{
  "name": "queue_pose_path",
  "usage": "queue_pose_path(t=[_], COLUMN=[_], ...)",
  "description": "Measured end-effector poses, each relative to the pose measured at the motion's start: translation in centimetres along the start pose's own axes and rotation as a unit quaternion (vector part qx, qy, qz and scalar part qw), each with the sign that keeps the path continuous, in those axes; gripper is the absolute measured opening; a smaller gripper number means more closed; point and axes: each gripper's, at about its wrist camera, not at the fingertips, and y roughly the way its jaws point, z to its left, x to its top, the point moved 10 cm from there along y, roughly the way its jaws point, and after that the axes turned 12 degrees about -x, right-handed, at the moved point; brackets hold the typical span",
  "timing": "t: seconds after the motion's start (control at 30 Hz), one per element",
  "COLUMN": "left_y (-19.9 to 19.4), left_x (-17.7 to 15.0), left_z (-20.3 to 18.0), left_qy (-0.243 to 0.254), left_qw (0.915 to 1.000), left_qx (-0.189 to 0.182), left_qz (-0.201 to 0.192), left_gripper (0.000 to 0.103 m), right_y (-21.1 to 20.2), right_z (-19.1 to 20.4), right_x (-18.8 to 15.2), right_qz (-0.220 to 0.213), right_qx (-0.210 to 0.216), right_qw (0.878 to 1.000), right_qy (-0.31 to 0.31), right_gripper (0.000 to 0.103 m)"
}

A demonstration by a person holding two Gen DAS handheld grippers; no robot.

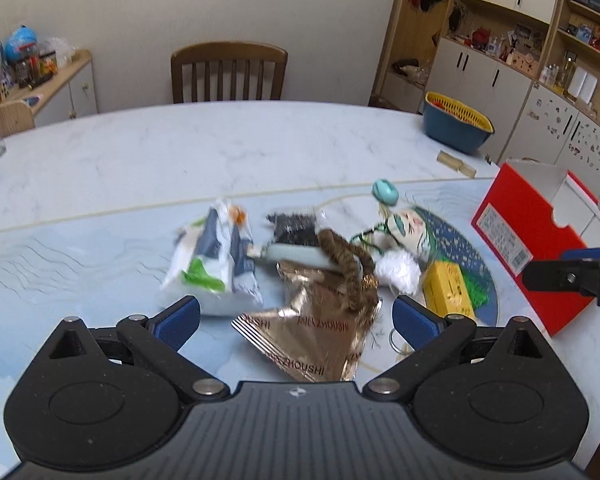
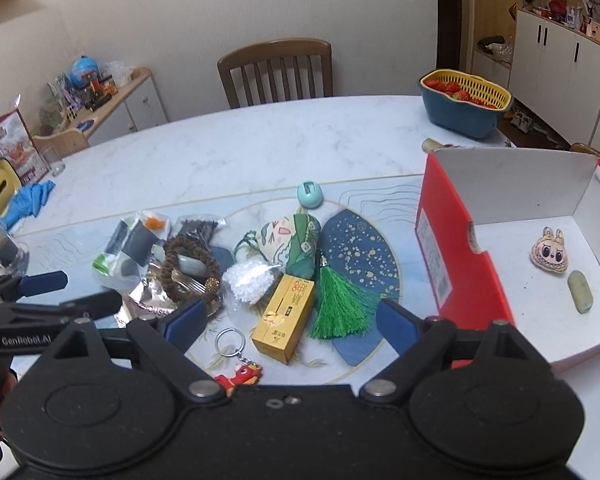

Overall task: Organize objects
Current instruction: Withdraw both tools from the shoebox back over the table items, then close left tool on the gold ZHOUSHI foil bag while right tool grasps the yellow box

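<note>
1 red box [image 2: 456, 248], 2 grippers, 1 yellow carton [image 2: 284, 316], 1 keyring [image 2: 236, 360].

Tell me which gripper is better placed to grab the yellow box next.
Right gripper: its open jaws already frame the yellow box, beside the red box. The left gripper faces the gold wrapper.

The gold wrapper [image 1: 312, 344], lying just ahead between the left gripper's fingers, reads "ZHOUSHI" twice. In the right wrist view, the left gripper [image 2: 40, 292] carries "GenRobot.AI" on its side.
</note>
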Motion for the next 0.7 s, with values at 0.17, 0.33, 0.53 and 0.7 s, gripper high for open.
queue_pose_path(t=[0.17,0.33,0.53,0.7], left_y=[1.6,3.2,4.5,5.6], left_x=[-1.3,-2.3,-2.6,-2.9], left_z=[-0.2,-0.2,0.4,1.2], left_qy=[0.012,0.028,0.033,0.009], left_qw=[0.9999,0.9994,0.999,0.9991], left_qx=[-0.005,0.001,0.01,0.007], left_qz=[0.01,0.022,0.03,0.04], left_gripper=[0.103,0.103,0.103,0.103], right_y=[2.0,4.0,6.2,7.5], right_z=[0.9,1.8,2.0,2.2], right_x=[-0.5,-1.0,-1.3,-1.3], right_qz=[0.018,0.033,0.049,0.058], right_qx=[-0.005,-0.011,-0.021,-0.028], right_qw=[1.0,0.999,0.999,0.998], right_qy=[-0.001,-0.007,-0.006,-0.008], right_gripper=[0.091,0.09,0.087,0.081])
